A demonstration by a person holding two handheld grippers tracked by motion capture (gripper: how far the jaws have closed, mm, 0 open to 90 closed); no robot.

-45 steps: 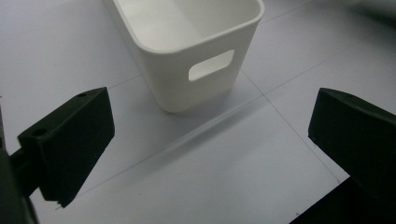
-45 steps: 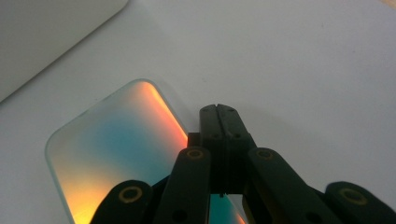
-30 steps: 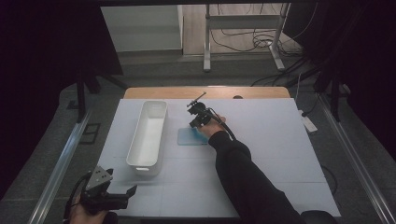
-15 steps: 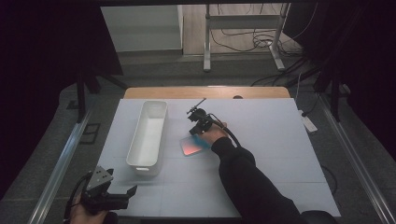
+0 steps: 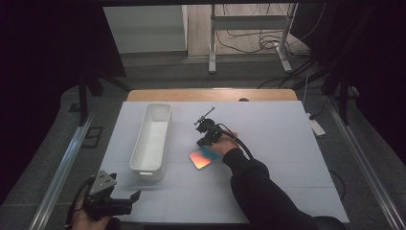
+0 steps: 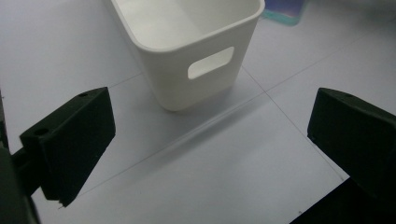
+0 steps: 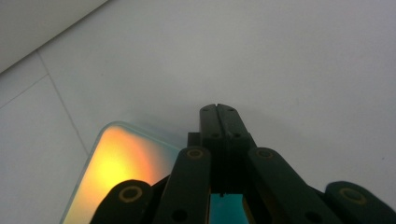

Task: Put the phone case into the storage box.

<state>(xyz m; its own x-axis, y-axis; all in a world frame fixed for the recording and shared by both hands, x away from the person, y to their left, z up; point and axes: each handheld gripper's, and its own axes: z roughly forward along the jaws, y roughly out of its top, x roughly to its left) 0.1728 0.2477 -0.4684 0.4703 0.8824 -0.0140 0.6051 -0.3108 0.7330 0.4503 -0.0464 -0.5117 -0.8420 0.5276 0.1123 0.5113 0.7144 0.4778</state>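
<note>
Jaws of the right gripper (image 7: 218, 112) are pressed together, clamped on one edge of the iridescent card (image 5: 201, 158), which glows orange and sits tilted just above the desk (image 5: 287, 143), beside the white bin (image 5: 152, 139). That bin is empty inside. Jaws of the left gripper (image 6: 210, 154) stand wide apart near the bin's near end, holding nothing.
</note>
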